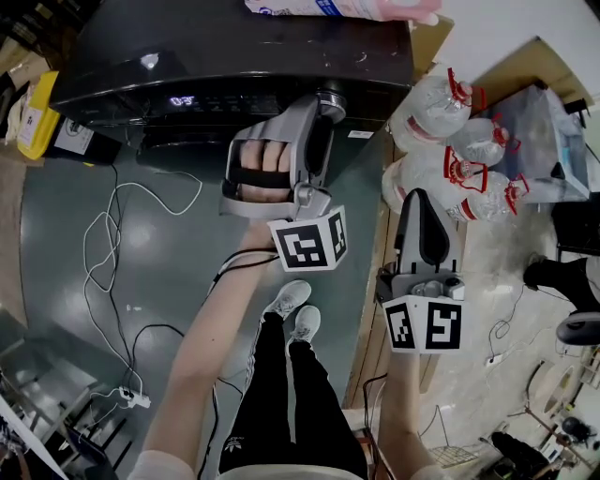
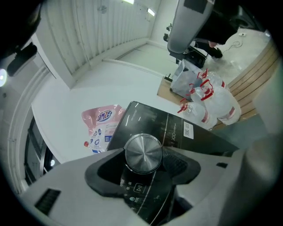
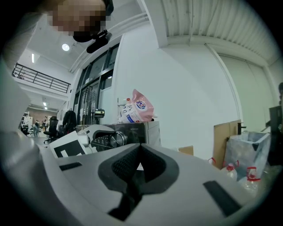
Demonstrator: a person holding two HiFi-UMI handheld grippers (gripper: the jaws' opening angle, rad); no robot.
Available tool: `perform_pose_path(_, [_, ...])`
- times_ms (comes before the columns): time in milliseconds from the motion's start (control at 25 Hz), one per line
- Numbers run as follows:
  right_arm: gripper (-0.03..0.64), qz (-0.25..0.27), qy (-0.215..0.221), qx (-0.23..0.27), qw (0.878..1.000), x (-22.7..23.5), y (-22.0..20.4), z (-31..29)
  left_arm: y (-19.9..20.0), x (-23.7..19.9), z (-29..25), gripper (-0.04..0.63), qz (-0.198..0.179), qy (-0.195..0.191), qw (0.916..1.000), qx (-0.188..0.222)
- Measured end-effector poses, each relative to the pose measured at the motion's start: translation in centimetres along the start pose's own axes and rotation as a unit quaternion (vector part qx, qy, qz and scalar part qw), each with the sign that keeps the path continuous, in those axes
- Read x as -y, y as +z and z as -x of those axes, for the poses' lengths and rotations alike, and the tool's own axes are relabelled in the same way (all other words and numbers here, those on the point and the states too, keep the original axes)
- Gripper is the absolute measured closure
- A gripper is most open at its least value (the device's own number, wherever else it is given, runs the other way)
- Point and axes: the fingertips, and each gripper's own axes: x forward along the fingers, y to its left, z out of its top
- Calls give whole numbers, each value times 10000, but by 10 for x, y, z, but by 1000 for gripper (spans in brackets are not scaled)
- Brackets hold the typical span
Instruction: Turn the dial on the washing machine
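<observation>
A black washing machine [image 1: 234, 47] fills the top of the head view. Its round silver dial [image 2: 143, 152] sits on the control panel near the right front corner. My left gripper [image 1: 323, 108] reaches up to it. In the left gripper view the dial fills the gap between the two dark pads [image 2: 179, 167], which lie against its sides, so the left gripper [image 2: 143, 160] is shut on it. My right gripper [image 1: 419, 199] hangs back to the right, away from the machine. Its jaws are shut with nothing between them [image 3: 140, 150]. From there the dial [image 3: 116, 140] shows at the left.
A pink detergent pouch [image 1: 337, 7] lies on top of the machine. Bags of water bottles [image 1: 459, 141] stand to the right, by a wooden edge. White cables [image 1: 112, 234] and a power strip [image 1: 131, 398] lie on the floor at the left. The person's shoes [image 1: 295, 314] are below the grippers.
</observation>
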Motion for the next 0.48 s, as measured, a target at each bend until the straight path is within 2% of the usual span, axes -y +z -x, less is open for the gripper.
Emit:
perform_pose_path(200, [614,12,29,5,10000,-2,2,1,0,1,0,328,-555,-100,9984,-57])
perform_pose_path(360, [614,-28,39,9,10000,-1,3,1,1,2,0,328,-1335,-126,9910,-27])
perform_pose_path(480, [614,-98,45,8,9999,-2,3,2,2,3,0,327,-1584,-125,9873,12])
